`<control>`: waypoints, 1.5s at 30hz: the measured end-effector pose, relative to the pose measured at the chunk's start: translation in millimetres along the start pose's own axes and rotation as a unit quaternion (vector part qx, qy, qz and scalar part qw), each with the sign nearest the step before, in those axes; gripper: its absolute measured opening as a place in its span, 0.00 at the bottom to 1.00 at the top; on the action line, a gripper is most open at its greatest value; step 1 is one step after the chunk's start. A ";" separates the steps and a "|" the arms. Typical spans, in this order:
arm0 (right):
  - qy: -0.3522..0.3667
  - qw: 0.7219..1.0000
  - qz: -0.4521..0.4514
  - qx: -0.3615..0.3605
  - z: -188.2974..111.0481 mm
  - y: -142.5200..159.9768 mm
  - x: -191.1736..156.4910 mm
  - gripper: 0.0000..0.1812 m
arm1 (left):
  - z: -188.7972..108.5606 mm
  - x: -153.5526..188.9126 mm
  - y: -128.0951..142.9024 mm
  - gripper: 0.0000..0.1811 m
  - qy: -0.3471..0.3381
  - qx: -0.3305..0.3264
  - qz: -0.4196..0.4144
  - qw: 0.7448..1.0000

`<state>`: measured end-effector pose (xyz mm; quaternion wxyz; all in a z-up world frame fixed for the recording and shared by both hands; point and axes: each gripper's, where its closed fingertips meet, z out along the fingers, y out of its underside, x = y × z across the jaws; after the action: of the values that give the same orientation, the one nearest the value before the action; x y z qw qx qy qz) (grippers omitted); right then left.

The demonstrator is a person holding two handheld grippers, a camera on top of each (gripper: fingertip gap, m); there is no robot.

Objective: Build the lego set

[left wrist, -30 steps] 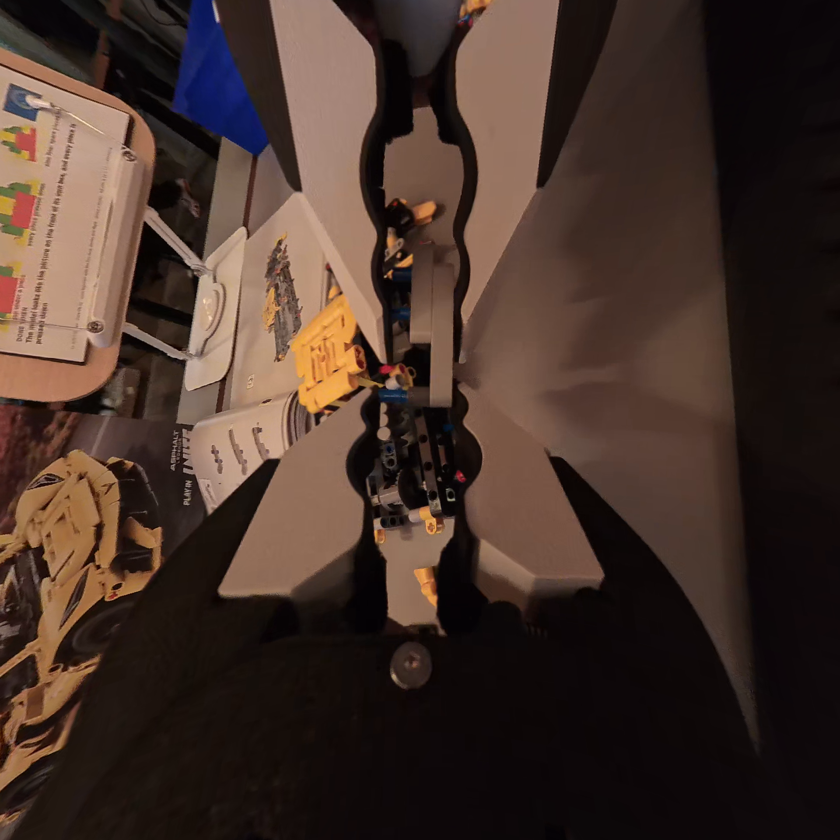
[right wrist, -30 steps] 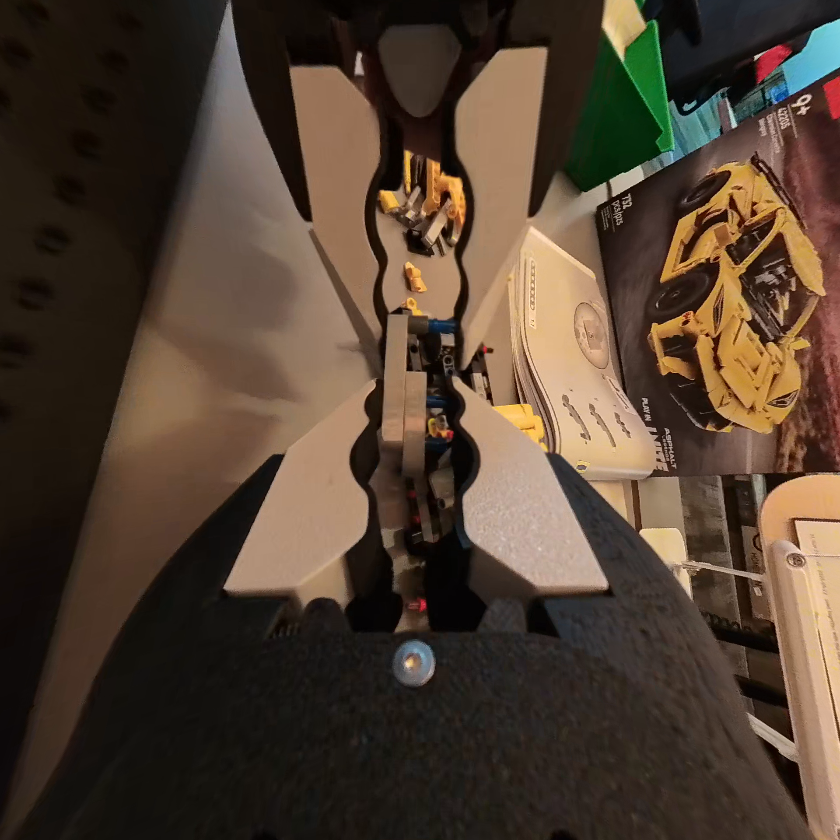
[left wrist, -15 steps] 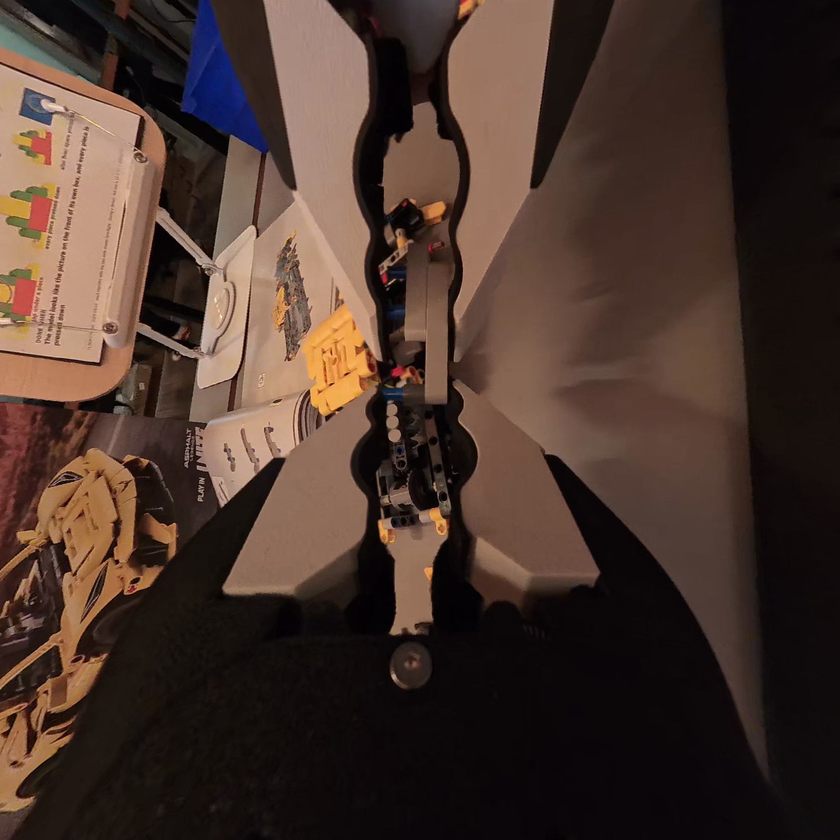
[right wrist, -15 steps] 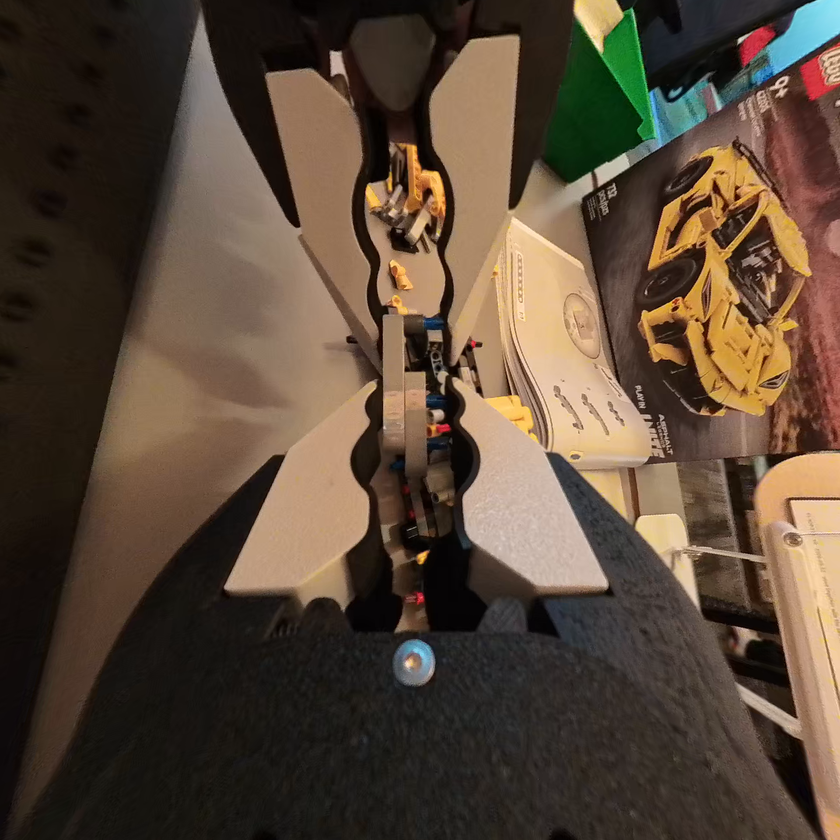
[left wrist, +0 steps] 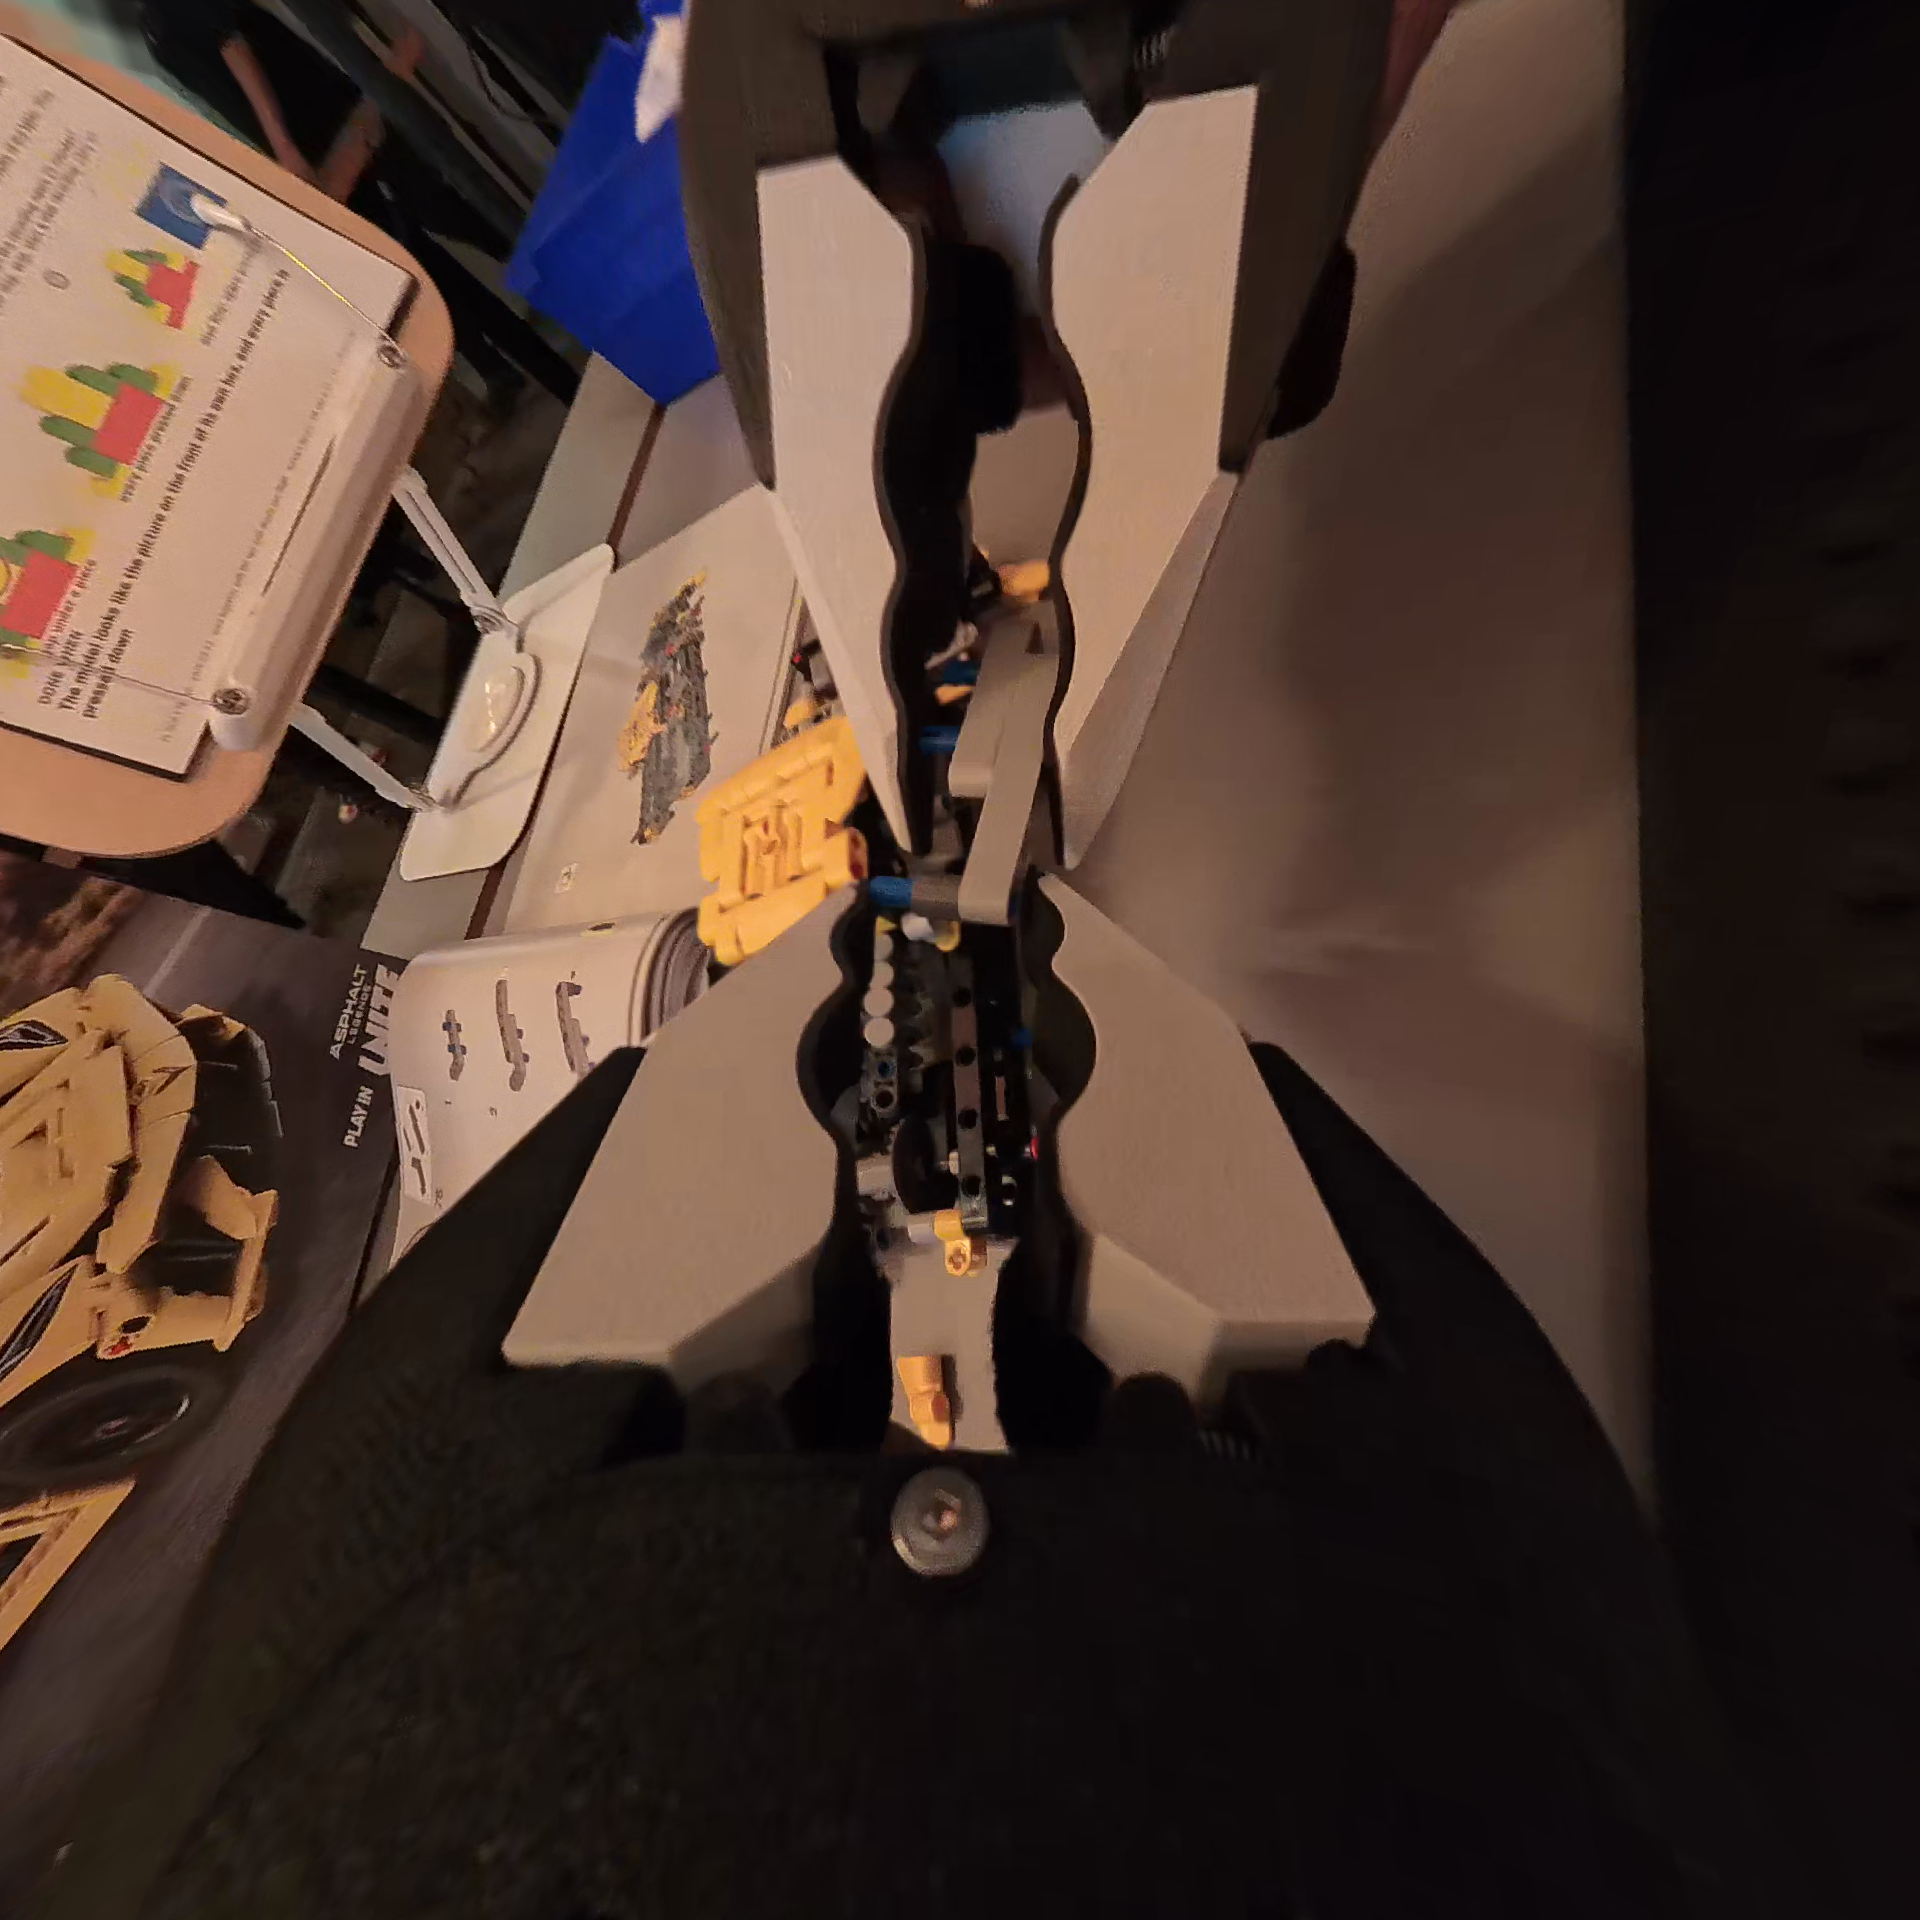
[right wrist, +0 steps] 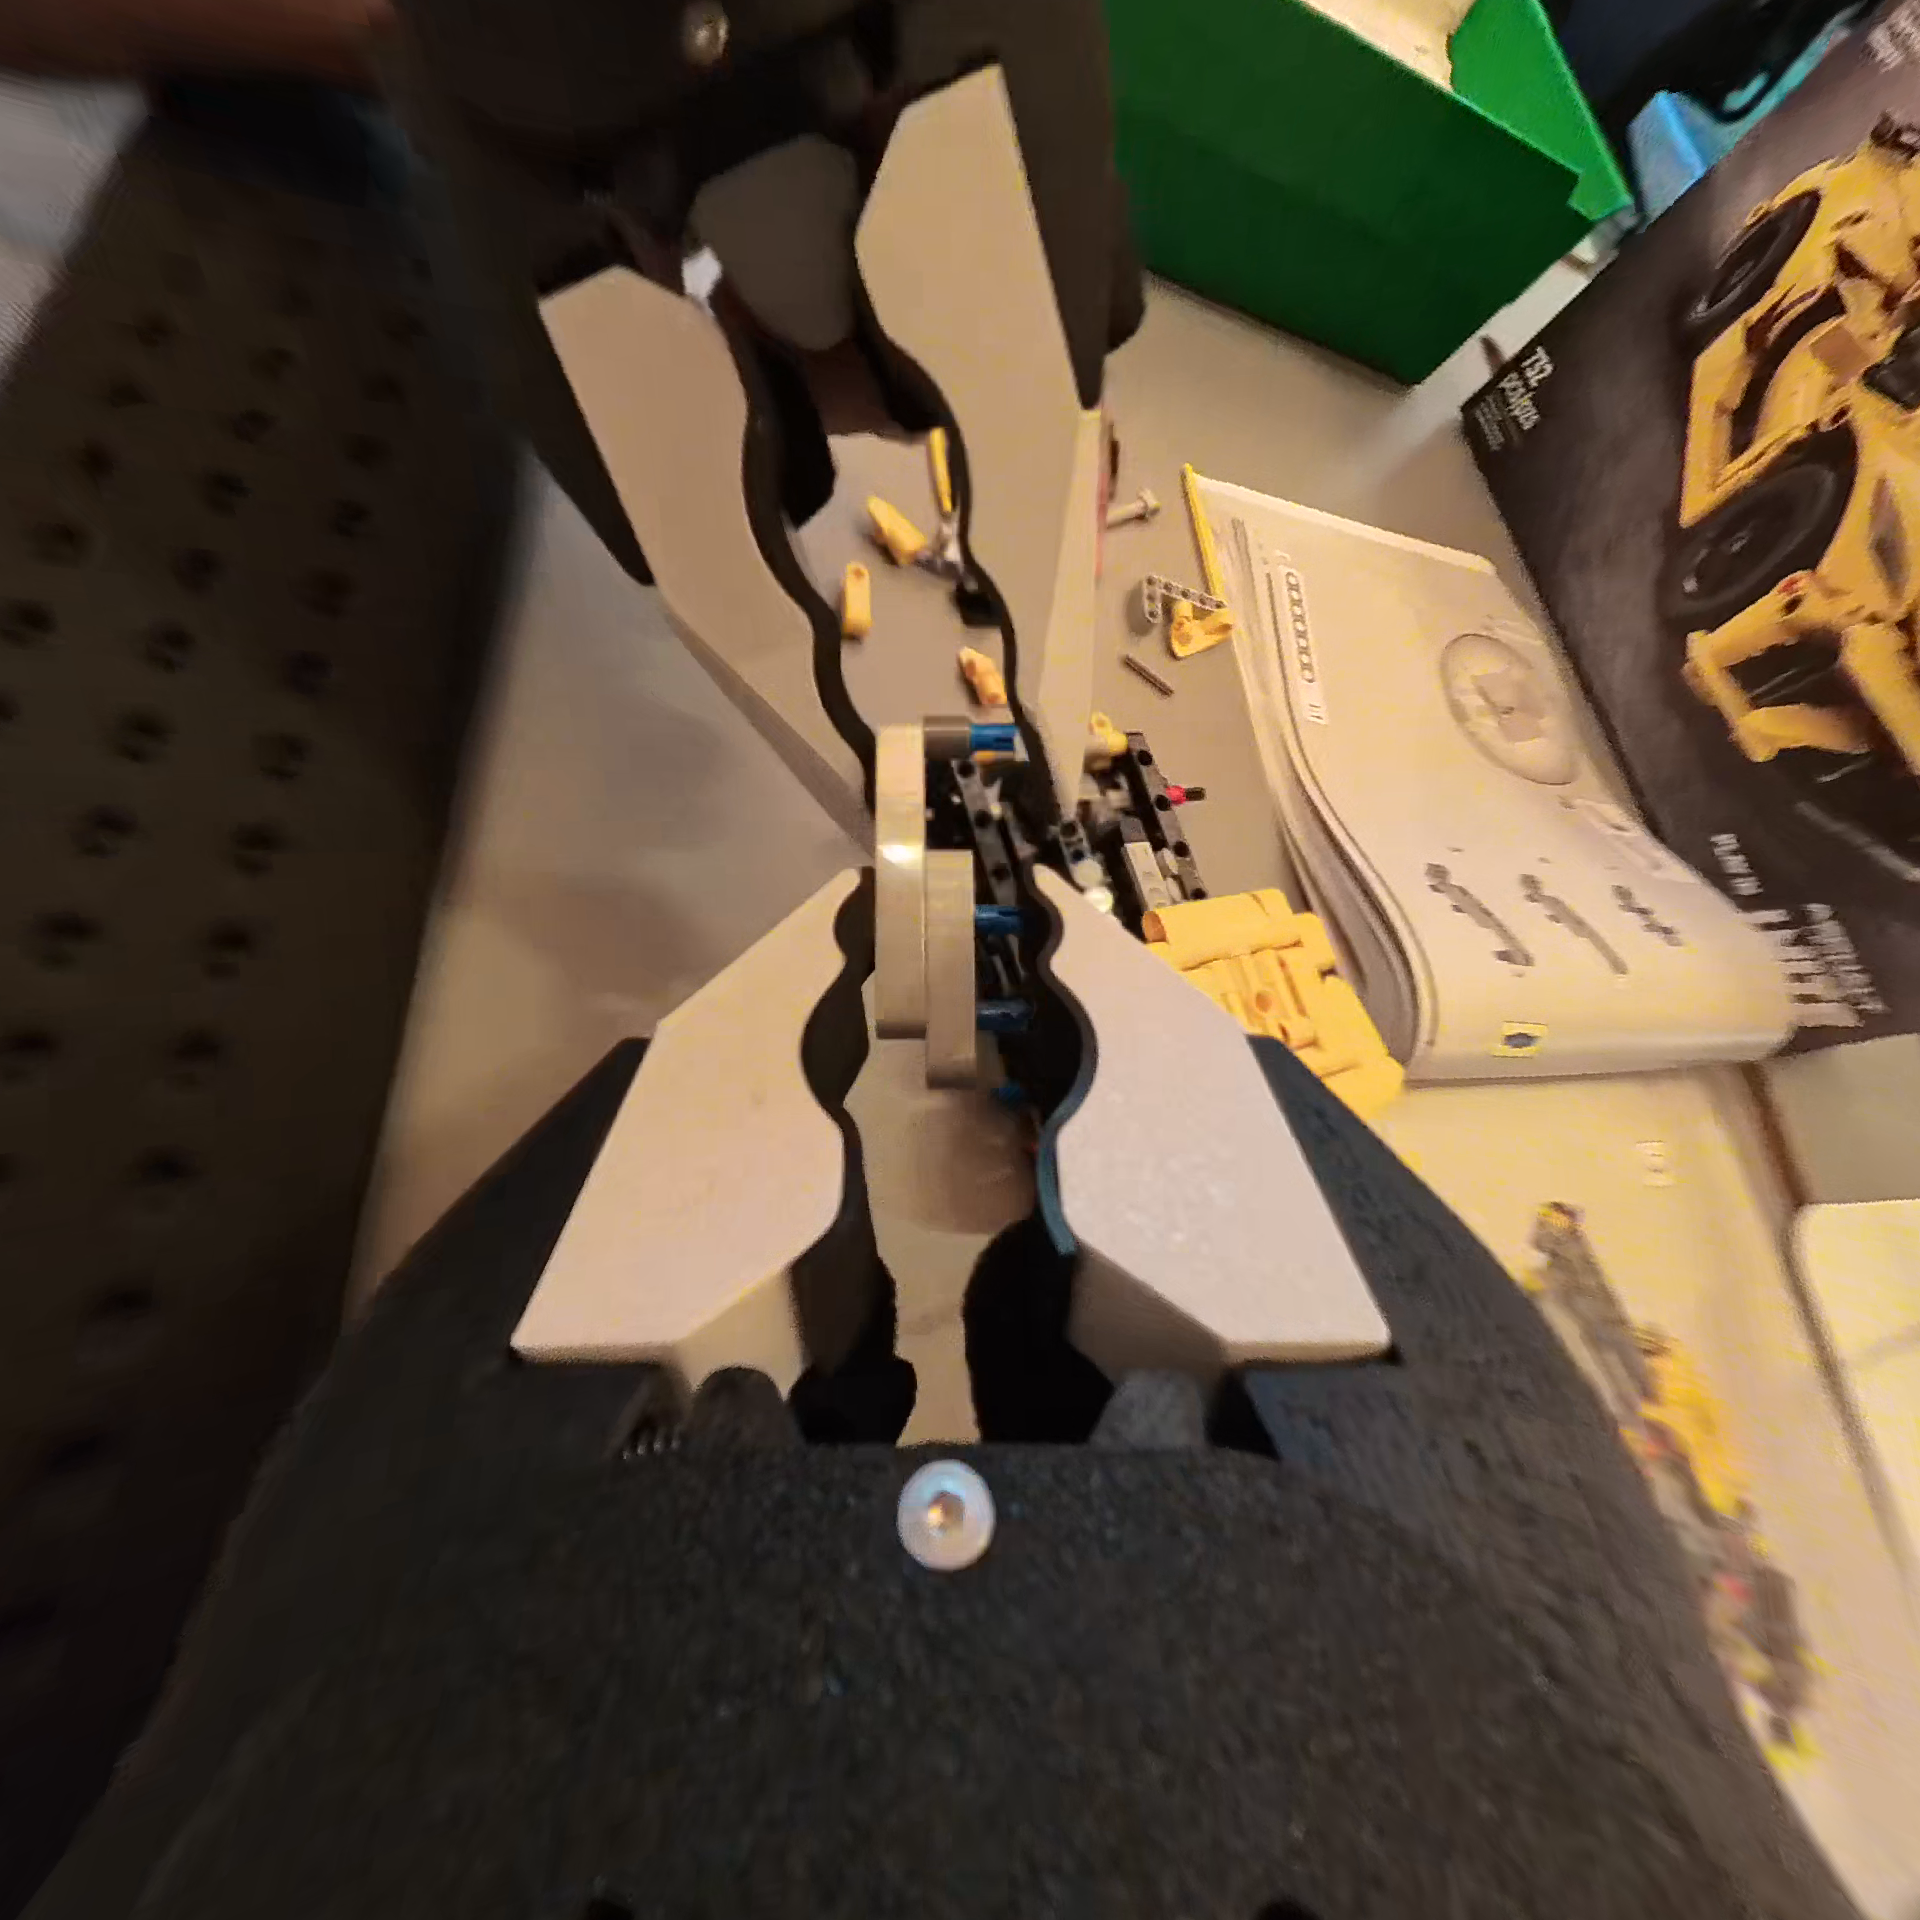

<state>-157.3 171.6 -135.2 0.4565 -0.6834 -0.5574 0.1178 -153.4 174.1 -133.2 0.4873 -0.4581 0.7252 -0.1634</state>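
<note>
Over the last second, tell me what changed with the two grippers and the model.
The right gripper swung, tilting its view so more loose yellow pieces show; the grey curved panel now leans in the left view. Unchanged: both grippers meet tip to tip on the black Technic chassis, left gripper steady, yellow sub-assembly beside the booklet.

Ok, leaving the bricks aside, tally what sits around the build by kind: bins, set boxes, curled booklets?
Bins: 2, the green bin and the blue bin
Set box: 1
Curled booklet: 1
Total: 4
</note>
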 end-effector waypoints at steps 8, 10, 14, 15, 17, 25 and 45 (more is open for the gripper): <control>-0.064 0.993 0.075 0.063 -5.8 -13.4 -5.6 0.14 | -11.3 -1.8 -14.6 0.13 0.023 0.049 -0.026 0.998; -0.095 0.982 0.126 0.102 -11.5 -22.4 -3.5 0.14 | -13.6 -5.6 -18.7 0.13 0.027 0.065 -0.059 0.996; -0.077 0.967 0.195 0.142 -12.2 -27.6 15.0 0.14 | -11.2 -26.3 -14.7 0.12 0.005 0.067 -0.171 0.983; -0.053 0.969 0.192 0.144 -11.8 -26.9 21.1 0.14 | -11.7 -35.4 -10.2 0.13 -0.012 0.066 -0.201 0.977; 0.034 0.975 0.170 0.139 -13.6 -23.9 40.7 0.14 | -16.7 -49.3 -7.4 0.13 -0.016 0.090 -0.283 0.955; 0.257 0.956 0.029 0.139 -27.2 -45.8 59.3 0.14 | -25.8 -56.8 -32.7 0.12 0.114 0.215 -0.497 0.833; 0.076 0.971 0.160 0.163 -2.0 -42.3 28.3 0.17 | -28.7 -56.8 -34.5 0.04 0.239 0.164 -0.479 0.828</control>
<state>-173.8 193.6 -92.3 0.5778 -0.6873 -0.3776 0.2261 -154.5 196.7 -64.5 0.2274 -0.6079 0.4707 -0.5977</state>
